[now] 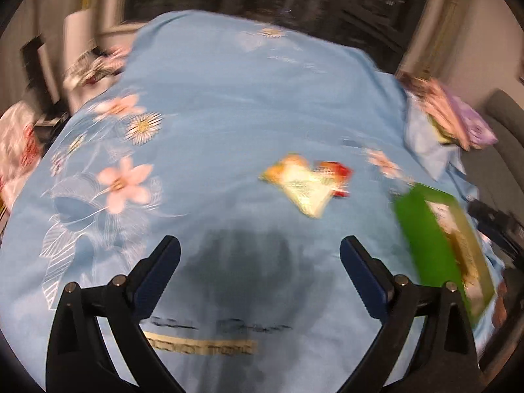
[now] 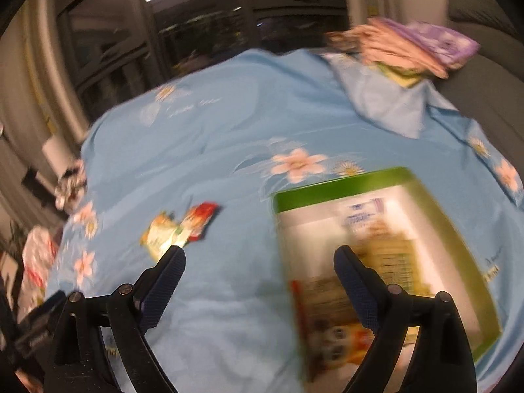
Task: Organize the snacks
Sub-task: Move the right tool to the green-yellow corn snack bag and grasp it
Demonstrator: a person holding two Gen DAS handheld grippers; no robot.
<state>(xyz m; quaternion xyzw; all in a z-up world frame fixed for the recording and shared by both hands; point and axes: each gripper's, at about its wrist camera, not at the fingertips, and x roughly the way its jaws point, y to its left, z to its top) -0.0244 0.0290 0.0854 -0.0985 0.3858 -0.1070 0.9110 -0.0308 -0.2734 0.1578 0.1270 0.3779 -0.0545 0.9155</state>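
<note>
Looking like barely anything's sorted yet: left gripper (image 1: pixel 260 255) and right gripper (image 2: pixel 258 267) both spread wide, holding nothing. 2 small snack packets (image 2: pixel 178 227) sit just ahead-left of the right one, green box (image 2: pixel 376 255) under its right finger, all loose on the blue sheet (image 1: pixel 229 114).

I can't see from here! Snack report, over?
Left gripper, right gripper open, empty. Green box, small packets lying on blue sheet. Nothing blocking.

Blue floral bedsheet (image 1: pixel 229 114), green snack box (image 2: pixel 376 245), small snack packets (image 1: pixel 304 186), folded cloths (image 2: pixel 416 42)
</note>
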